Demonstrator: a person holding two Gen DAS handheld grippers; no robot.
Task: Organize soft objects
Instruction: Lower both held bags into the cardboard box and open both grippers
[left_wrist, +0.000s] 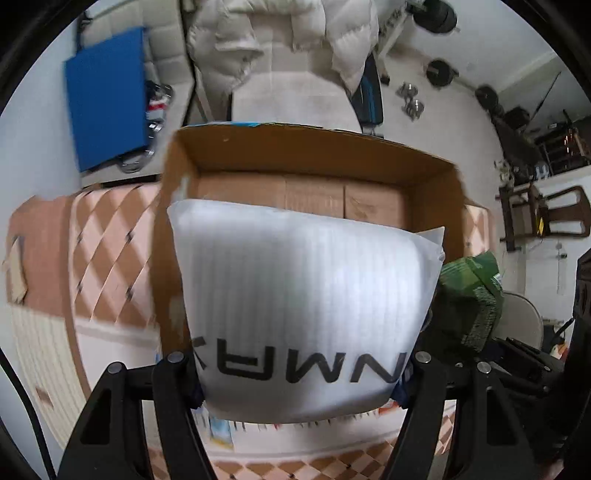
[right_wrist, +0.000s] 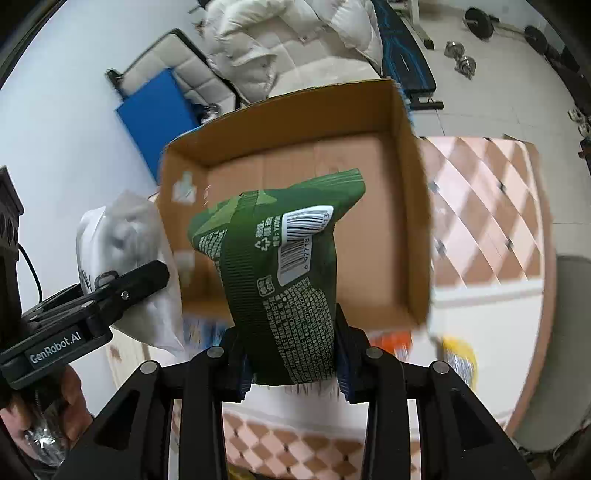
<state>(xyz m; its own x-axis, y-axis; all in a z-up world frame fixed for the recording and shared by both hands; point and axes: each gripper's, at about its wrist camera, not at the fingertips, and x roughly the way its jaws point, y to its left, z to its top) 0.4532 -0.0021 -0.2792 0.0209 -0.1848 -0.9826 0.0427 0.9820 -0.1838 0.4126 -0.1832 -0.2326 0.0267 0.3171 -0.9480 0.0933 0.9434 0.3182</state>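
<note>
My left gripper (left_wrist: 299, 384) is shut on a white foam pouch (left_wrist: 303, 295) with black letters, held in the air in front of an open cardboard box (left_wrist: 314, 162). My right gripper (right_wrist: 293, 354) is shut on a green soft packet (right_wrist: 284, 266) with a barcode, held above the same box (right_wrist: 369, 221). The box's inside shows only bare cardboard where I can see it. The green packet also shows at the right in the left wrist view (left_wrist: 472, 295). The left gripper with the white pouch (right_wrist: 122, 266) shows at the left in the right wrist view.
The box sits on a surface with an orange and white diamond pattern (left_wrist: 107, 251). Colourful packets (right_wrist: 458, 354) lie blurred on it near the box's front. Behind are a white puffy coat (left_wrist: 280, 40), a blue mat (left_wrist: 107, 96) and dumbbells (left_wrist: 410, 99).
</note>
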